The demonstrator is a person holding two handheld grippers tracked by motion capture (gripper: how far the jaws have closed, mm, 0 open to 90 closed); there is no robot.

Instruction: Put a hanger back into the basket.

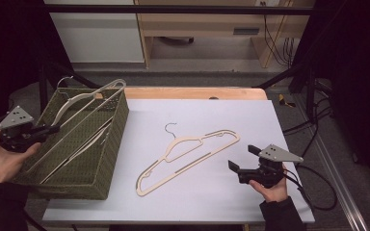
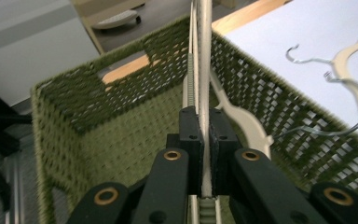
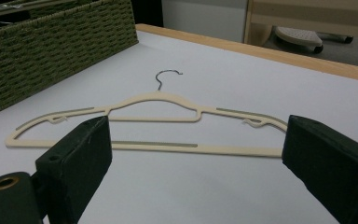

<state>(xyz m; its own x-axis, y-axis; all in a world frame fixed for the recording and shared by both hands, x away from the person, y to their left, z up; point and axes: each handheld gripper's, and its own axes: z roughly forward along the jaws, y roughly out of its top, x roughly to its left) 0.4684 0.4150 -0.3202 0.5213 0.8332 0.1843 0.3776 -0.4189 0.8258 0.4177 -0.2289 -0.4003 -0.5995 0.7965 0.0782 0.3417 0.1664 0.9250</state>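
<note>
The flat cream-coloured clothes hanger with a thin metal hook point(image 1: 189, 159) lies on the pale grey table top point(image 1: 250, 120), its long axis running diagonally from near-left to far-right. I have my right gripper point(image 1: 243, 159) just beside its far-right end, jaws spread wide and holding nothing; in the right gripper view the hanger point(image 3: 154, 128) lies crosswise straight ahead of them, so this hand is plainly the nearer one. My left gripper point(image 2: 206, 140) is clenched on the bar of a second cream hanger point(image 1: 84, 103) that slants up out of the dark green woven basket point(image 1: 113, 144) on the table's left side. More hangers lie inside that basket.
</note>
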